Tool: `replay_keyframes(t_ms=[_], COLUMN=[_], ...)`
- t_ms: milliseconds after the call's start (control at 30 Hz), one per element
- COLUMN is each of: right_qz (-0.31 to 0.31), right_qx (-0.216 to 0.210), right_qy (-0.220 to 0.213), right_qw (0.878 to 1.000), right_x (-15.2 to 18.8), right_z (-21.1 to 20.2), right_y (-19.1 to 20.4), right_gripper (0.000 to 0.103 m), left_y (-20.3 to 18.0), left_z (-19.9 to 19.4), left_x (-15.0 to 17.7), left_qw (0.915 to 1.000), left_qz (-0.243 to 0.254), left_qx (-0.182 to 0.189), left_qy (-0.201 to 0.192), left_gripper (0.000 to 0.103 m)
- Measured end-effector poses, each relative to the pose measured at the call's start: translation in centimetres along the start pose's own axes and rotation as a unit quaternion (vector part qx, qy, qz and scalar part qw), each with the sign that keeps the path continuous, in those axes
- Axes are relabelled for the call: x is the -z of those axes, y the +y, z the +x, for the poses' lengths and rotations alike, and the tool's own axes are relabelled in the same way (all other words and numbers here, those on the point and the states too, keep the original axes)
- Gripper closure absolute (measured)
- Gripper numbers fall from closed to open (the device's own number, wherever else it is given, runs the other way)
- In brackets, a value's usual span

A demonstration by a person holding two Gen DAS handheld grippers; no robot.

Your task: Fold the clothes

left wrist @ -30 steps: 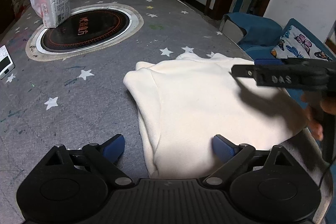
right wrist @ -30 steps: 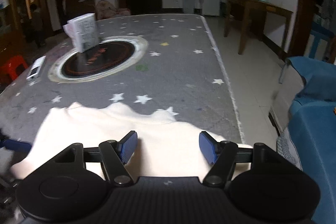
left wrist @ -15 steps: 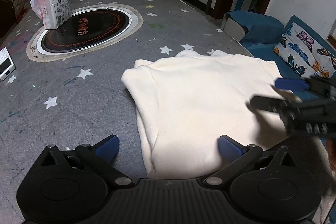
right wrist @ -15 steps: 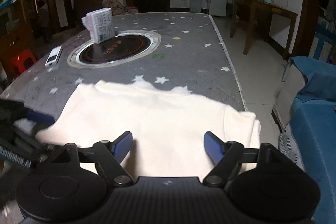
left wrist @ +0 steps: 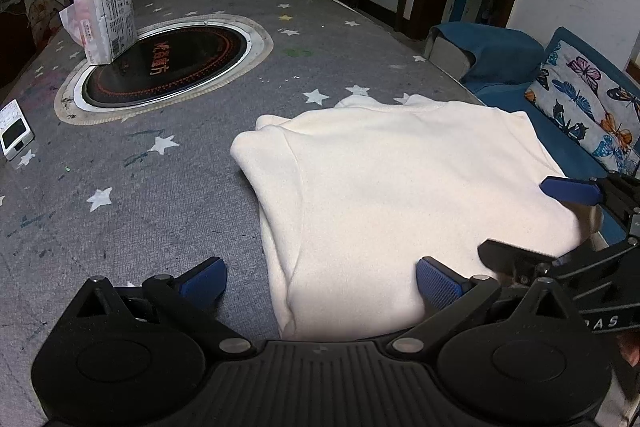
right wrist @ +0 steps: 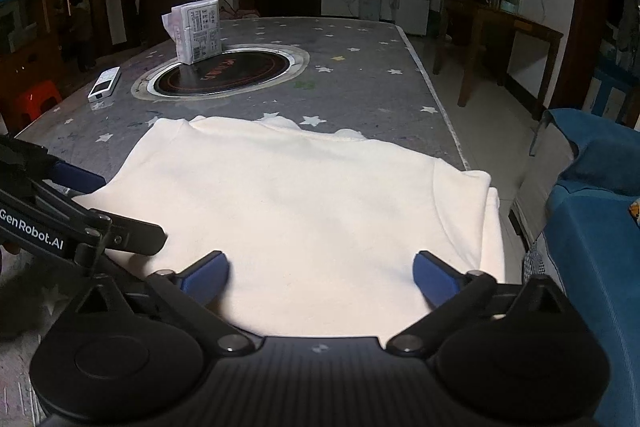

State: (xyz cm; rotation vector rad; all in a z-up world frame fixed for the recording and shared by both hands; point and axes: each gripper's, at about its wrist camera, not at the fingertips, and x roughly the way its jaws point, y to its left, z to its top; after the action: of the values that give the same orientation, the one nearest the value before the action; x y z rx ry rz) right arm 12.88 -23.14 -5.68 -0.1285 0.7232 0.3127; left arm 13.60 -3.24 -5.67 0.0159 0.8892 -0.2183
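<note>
A cream garment (left wrist: 400,187) is lying partly folded on the worktop (left wrist: 160,187), its near edge sitting between both grippers' wide-open, empty jaws.

Soft matt cream fleece garment (left wrist: 400,195) on grey star-print cloth table cover (left wrist: 160,195); glossy black round glass cooktop (left wrist: 168,65), metal rim.
</note>
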Motion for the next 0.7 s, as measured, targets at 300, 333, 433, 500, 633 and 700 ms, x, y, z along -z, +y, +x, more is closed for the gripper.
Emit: replay_keyframes(t_ms=[300, 333, 433, 500, 633, 700], right_qz=[-0.002, -0.002, 0.000, 0.002, 0.002, 0.001], right_qx=[0.001, 0.001, -0.001, -0.003, -0.003, -0.002], right_qy=[-0.021, -0.021, -0.021, -0.023, -0.024, -0.023], right_qw=[1.000, 1.000, 1.000, 1.000, 1.000, 1.000], right_x=[0.80, 0.81, 0.83, 0.89, 0.95, 0.93], right_z=[-0.01, -0.01, 0.04, 0.04, 0.03, 0.10], right_y=[0.12, 0.13, 0.06, 0.03, 0.09, 0.18], right_gripper=[0.000, 0.000, 0.000, 0.000, 0.000, 0.000], left_y=[-0.10, -0.10, -0.11, -0.13, -0.16, -0.19], left_z=[0.03, 0.04, 0.06, 0.08, 0.04, 0.02], left_x=[0.07, 0.05, 0.00, -0.02, 0.09, 0.16], left_qw=[1.0000, 1.0000, 1.0000, 1.0000, 1.0000, 1.0000], left_qz=[-0.002, -0.002, -0.003, -0.003, -0.001, -0.001], left_qx=[-0.004, -0.004, -0.005, -0.006, -0.006, -0.008], left_qy=[-0.003, -0.002, -0.001, -0.001, -0.004, -0.005], left_gripper=[0.000, 0.000, 0.000, 0.000, 0.000, 0.000])
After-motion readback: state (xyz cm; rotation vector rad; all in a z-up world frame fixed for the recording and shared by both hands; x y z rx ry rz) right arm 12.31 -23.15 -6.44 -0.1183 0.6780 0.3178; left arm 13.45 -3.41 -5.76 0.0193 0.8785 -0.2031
